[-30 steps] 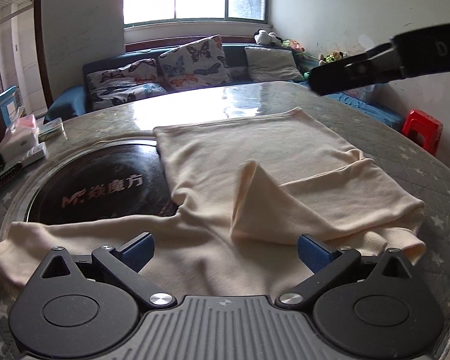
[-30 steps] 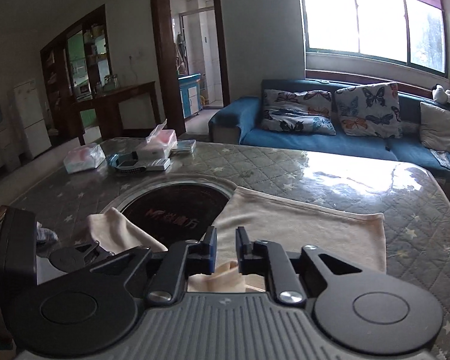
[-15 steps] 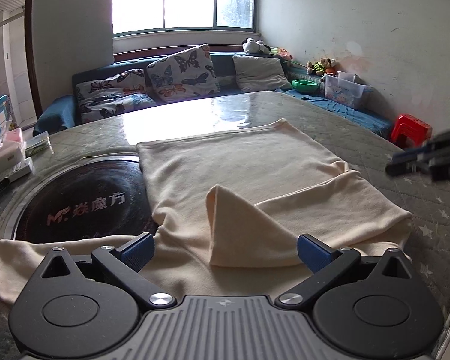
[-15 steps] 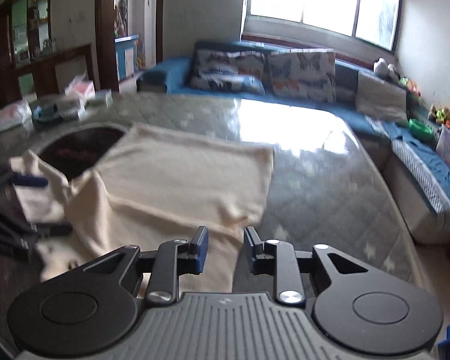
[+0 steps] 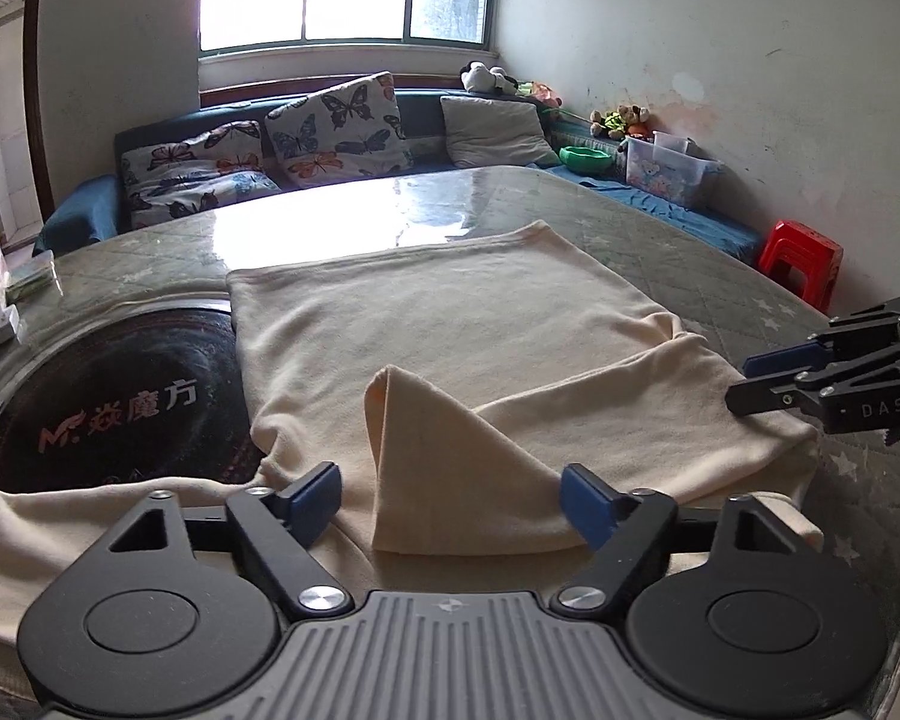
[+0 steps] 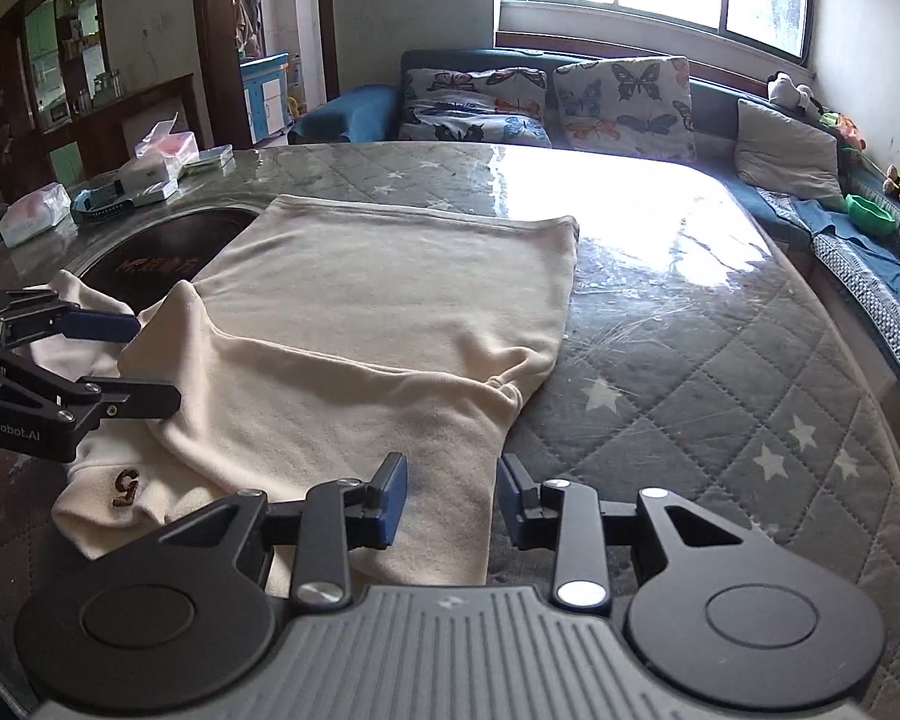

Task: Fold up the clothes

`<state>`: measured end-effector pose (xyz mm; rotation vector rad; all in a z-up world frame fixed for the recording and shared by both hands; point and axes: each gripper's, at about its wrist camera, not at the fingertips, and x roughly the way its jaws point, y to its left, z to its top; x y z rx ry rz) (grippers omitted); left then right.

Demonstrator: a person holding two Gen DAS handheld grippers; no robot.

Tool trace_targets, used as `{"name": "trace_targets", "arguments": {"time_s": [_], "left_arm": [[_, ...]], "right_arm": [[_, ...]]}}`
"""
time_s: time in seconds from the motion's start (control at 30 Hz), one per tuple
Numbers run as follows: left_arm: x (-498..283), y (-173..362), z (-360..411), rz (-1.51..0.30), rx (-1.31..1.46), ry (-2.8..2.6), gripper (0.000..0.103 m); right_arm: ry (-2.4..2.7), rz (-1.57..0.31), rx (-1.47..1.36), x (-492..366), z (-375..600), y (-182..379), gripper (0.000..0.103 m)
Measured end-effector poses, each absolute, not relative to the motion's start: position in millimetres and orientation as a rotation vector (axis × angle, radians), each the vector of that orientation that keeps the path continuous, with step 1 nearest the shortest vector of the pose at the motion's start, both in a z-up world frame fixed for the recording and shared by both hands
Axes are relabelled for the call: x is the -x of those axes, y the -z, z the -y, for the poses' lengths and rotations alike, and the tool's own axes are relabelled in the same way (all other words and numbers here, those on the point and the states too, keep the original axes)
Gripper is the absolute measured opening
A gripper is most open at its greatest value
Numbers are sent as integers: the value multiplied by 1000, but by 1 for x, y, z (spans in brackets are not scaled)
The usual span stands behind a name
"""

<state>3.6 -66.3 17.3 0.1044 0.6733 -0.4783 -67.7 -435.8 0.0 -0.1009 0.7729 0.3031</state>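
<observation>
One cream garment (image 5: 450, 324) lies spread on the desk (image 6: 690, 360), near edge bunched, far hem flat toward the glossy middle. Its left part overlaps the round dark inset plate (image 5: 108, 396); one sleeve trails along the near edge to the left. A folded flap (image 5: 444, 468) stands up in a peak at the near side. Right half of the desk is bare quilted cover out to the curved rim; far-left corner holds tissue packs and small boxes (image 6: 120, 180), well apart from the cloth.

Left claw (image 5: 450, 501): jaws have just been closing in, but stand wide apart, released; the folded flap sits between the blue pads, neither pad visibly pressing it. Right claw (image 6: 450, 501): jaws have just been opening, now a narrow gap, released, poised over the garment's near right edge with cloth under the left pad; contact cannot be told. In the left wrist view the right claw (image 5: 768, 378) hangs at the cloth's right edge.

Count: one garment, two claws, one inset plate.
</observation>
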Motion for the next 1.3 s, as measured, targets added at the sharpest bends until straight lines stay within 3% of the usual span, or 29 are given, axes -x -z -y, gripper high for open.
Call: {"name": "trace_targets", "arguments": {"time_s": [0.13,0.17,0.23,0.37,0.7,0.77,0.87,0.93,1.0,1.13,1.2,1.3], "left_arm": [[-3,-17,62,-677,-91,468,59],[-2,-17,61,-679,-87,469,48],[-1,-17,57,-681,-70,473,42],[4,-22,49,-692,-34,477,21],[19,-30,15,-750,20,416,21],[21,-31,10,-748,28,410,27],[26,-35,2,-735,36,398,56],[30,-41,-4,-706,35,391,63],[34,-45,-11,-682,40,384,78],[38,-50,-22,-646,41,357,91],[38,-50,-26,-644,50,342,103],[35,-47,-28,-654,48,333,103]], "right_arm": [[-312,-760,119,65,433,-3,33],[-315,-756,123,64,431,-4,33],[-322,-751,133,62,428,-6,33],[-343,-748,155,57,419,-9,33],[-464,-737,232,47,372,-12,33],[-490,-731,239,45,361,-11,33],[-538,-726,247,40,340,-7,32],[-560,-734,261,37,328,-1,32],[-592,-742,275,37,315,4,32],[-674,-728,303,49,296,5,32],[-697,-707,306,55,293,-1,32],[-693,-691,305,58,295,-8,32]]}}
